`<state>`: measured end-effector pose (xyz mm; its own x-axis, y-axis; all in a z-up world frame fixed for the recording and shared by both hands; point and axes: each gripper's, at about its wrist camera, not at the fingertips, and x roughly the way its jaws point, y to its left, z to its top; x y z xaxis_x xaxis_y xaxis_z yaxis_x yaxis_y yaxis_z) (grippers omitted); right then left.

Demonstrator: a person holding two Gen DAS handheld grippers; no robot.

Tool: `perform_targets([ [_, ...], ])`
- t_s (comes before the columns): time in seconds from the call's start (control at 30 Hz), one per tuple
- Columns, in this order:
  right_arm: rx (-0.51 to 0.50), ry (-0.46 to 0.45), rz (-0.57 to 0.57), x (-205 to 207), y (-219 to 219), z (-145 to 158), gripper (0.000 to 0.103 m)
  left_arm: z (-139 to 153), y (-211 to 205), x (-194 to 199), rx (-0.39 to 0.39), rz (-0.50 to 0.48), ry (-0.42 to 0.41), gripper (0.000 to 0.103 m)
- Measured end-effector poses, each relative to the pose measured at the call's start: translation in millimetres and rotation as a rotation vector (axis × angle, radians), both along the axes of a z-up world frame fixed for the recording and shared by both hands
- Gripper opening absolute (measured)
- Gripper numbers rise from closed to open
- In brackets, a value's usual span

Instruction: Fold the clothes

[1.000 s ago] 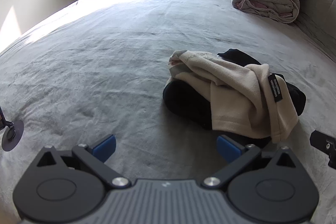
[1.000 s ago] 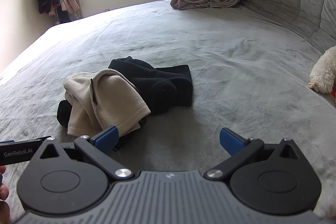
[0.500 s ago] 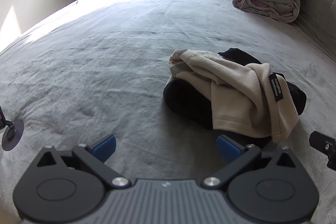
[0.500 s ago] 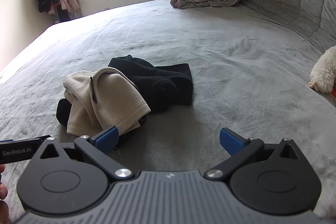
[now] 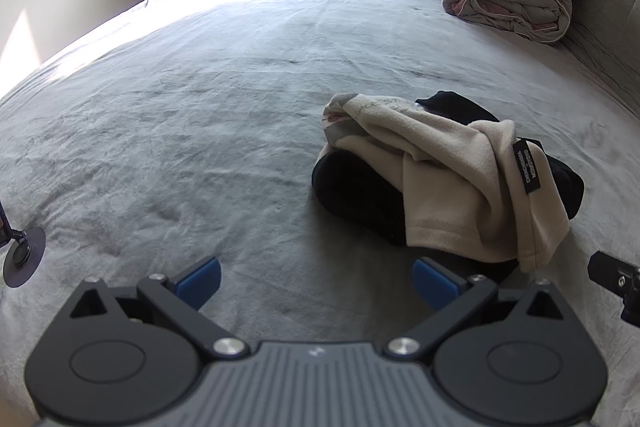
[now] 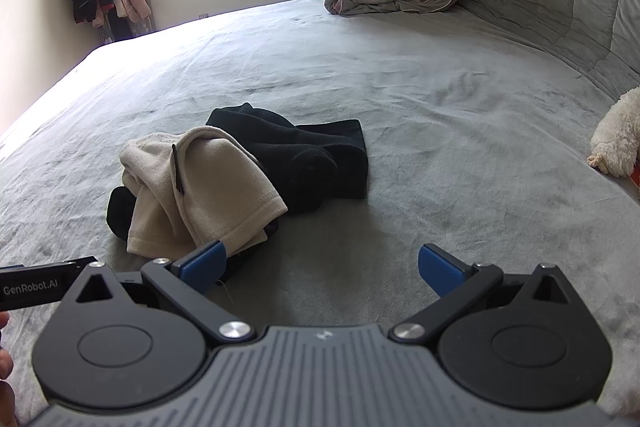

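The right gripper (image 6: 322, 267) hangs over the grey bed (image 6: 440, 131), its 2 blue-tipped fingers spread wide and empty. Just ahead lies a cream garment (image 6: 208, 187) draped over a crumpled black garment (image 6: 320, 159).

"GenRobot.AI" on black bar (image 6: 38, 287), garment tag (image 5: 527, 167) unreadable

Left gripper (image 5: 316, 281) and right gripper (image 6: 322, 267) hover, jaws spread wide.

Black gripper (image 5: 316, 281), blue fingertips (image 5: 200, 277)
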<state>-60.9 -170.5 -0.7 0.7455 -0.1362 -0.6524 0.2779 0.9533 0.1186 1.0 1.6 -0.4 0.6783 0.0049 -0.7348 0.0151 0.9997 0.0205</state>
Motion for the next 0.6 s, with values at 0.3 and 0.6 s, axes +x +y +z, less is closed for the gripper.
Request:
perform_targets([
  [0.3, 0.000, 0.001, 0.000, 0.5, -0.1, 0.0, 0.103, -0.2, 0.1, 0.4, 0.001, 0.000, 0.002, 0.103],
  [0.6, -0.001, 0.003, -0.001, 0.8, 0.3, 0.0, 0.103, 0.0, 1.3, 0.8, 0.001, -0.001, 0.004, 0.103],
])
